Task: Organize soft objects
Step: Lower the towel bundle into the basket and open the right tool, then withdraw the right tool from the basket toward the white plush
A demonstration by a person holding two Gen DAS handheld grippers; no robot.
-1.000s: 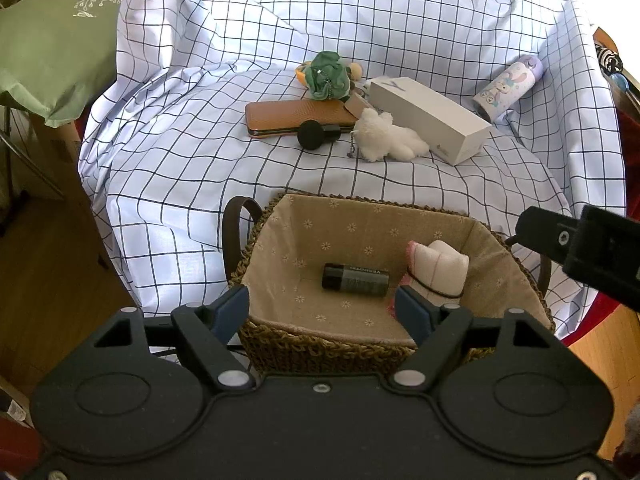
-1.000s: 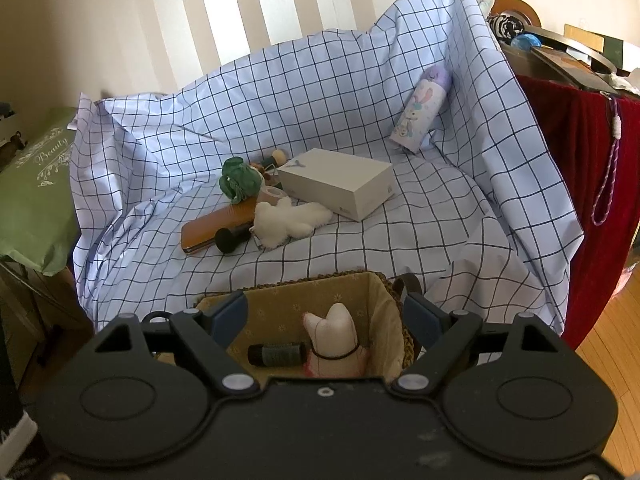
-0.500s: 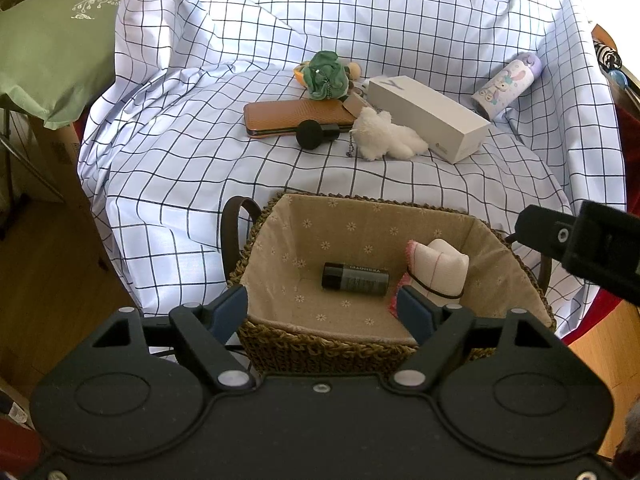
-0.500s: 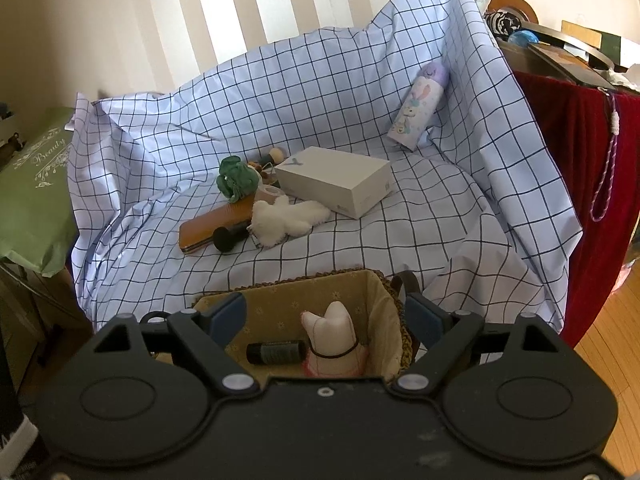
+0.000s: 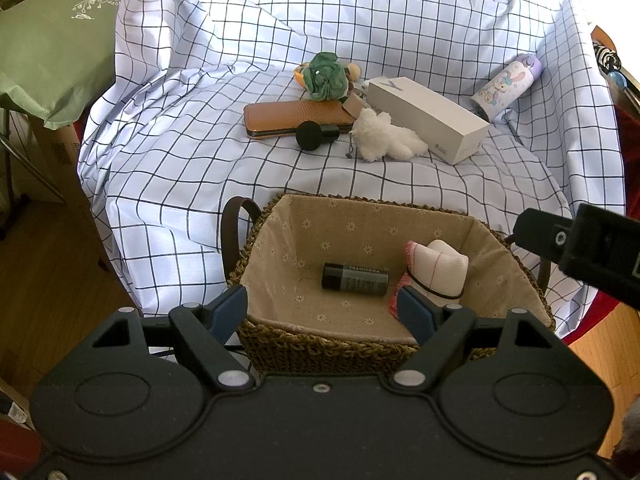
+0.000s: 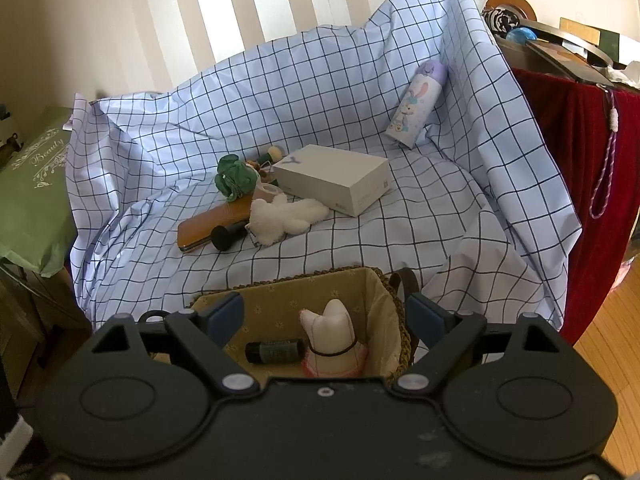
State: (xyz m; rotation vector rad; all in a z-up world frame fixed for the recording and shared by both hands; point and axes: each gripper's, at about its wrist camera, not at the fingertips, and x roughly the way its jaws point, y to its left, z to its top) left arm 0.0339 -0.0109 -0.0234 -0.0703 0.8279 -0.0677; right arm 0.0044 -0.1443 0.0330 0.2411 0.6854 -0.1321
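Woven straw basket [image 5: 320,344] sits just below both claws, and inside it a white stuffed toy [image 5: 440,268] already stands beside a dark cylinder [image 5: 355,278]. The left claw [image 5: 324,312] is released and grasps nothing. The right claw [image 6: 324,316] has just been opening, also with nothing pressed between its pads. Far ahead of the claws, a fluffy white plush [image 5: 386,138] and a green soft ball [image 5: 324,76] wait on the checked cloth [image 5: 180,140], so I judge the task about one third done.

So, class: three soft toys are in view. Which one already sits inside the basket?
The pink-and-white stuffed toy, upright in the woven basket beside a dark cylinder. The fluffy white toy and green one lie on the checked cloth.
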